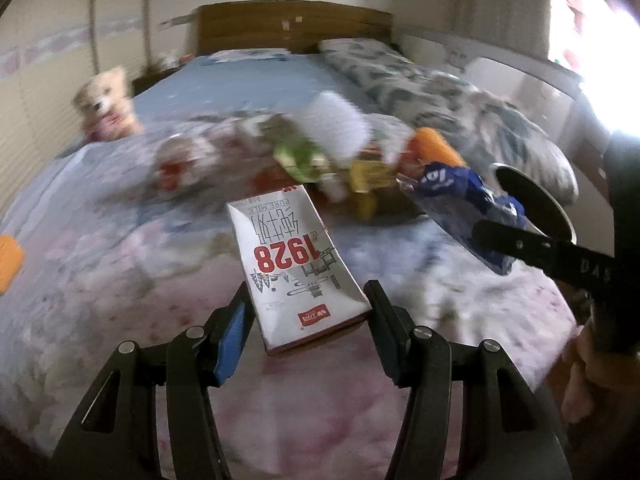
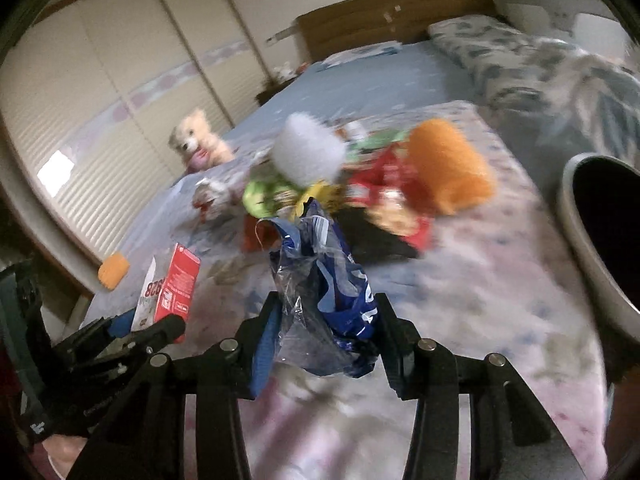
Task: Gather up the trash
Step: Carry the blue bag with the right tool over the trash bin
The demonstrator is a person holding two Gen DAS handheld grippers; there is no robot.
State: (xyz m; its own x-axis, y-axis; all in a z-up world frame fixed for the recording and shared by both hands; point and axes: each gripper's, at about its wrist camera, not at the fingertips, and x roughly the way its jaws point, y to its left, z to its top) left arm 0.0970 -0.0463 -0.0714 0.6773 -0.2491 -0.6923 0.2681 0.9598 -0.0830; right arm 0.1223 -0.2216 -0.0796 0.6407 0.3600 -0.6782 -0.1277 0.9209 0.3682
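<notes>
Your left gripper (image 1: 308, 304) is closed on the milk carton (image 1: 294, 268), low in the frame's centre. Your right gripper (image 2: 326, 320) pinches the blue plastic wrapper (image 2: 328, 284), lower centre, with the bin (image 2: 600, 240) at the right edge.

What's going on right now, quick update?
Left tool grips milk carton. Right tool grips blue wrapper. Bin at right, path open.

Before me a bed (image 1: 256, 80) with a wooden headboard (image 1: 292, 28); slatted wardrobe doors (image 2: 100, 92) left of it, a glaring window (image 1: 592, 20) right.
</notes>
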